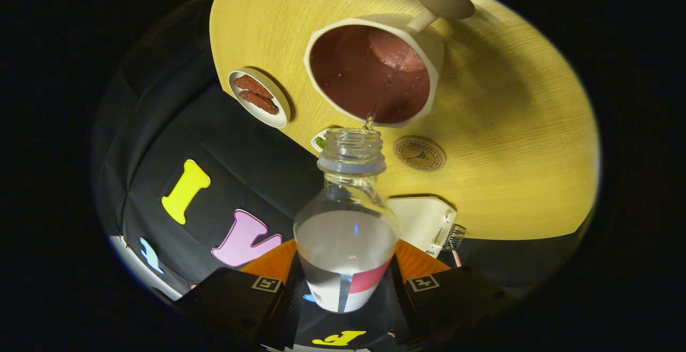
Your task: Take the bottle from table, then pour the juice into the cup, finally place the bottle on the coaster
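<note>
My gripper is shut on a clear plastic bottle, both fingers pressing its labelled lower body. The bottle has no cap and holds a clear liquid. It is tilted, with its open mouth just at the rim of a cream stemmed cup. A thin stream runs from the mouth into the cup, whose inside looks reddish brown and wet. A round wooden coaster lies on the yellow wooden table, just beside the bottle's neck and below the cup.
A small white plate with brown food pieces sits on the table near its edge. A little dish with something green peeks out behind the bottle's neck. A white device with a plug lies at the table edge beside the bottle.
</note>
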The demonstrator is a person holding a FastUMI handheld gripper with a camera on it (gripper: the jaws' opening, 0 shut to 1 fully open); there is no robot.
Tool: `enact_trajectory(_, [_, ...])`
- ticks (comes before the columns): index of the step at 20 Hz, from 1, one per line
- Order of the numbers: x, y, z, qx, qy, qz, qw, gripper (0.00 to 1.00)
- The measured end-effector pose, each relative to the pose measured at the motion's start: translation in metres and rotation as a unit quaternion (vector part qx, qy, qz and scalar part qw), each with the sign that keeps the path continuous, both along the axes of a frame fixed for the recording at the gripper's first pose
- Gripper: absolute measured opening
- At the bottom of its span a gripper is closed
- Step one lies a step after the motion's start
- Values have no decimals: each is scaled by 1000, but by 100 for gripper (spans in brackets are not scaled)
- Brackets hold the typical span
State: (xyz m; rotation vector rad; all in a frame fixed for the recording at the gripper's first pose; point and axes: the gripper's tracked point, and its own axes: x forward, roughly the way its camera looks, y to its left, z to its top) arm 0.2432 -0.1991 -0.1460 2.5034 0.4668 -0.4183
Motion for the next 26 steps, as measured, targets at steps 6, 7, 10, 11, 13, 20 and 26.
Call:
enact_trajectory(6, [1, -7, 1, 4, 4, -14, 1000, 70])
enact_trajectory(7, [1, -5, 1, 5, 4, -14, 1000, 70])
enact_trajectory(10, [1, 1, 1, 9, 6, -7, 1000, 70])
enact_trajectory(11, [1, 3, 1, 9, 6, -5, 1000, 70])
enact_trajectory(13, [0, 5, 0, 5, 6, -2, 1000, 70])
enact_trajectory(20, [-1, 0, -6, 8, 13, -10, 1000, 70])
enact_trajectory(26, [-1, -2, -7, 10, 18, -13, 1000, 70])
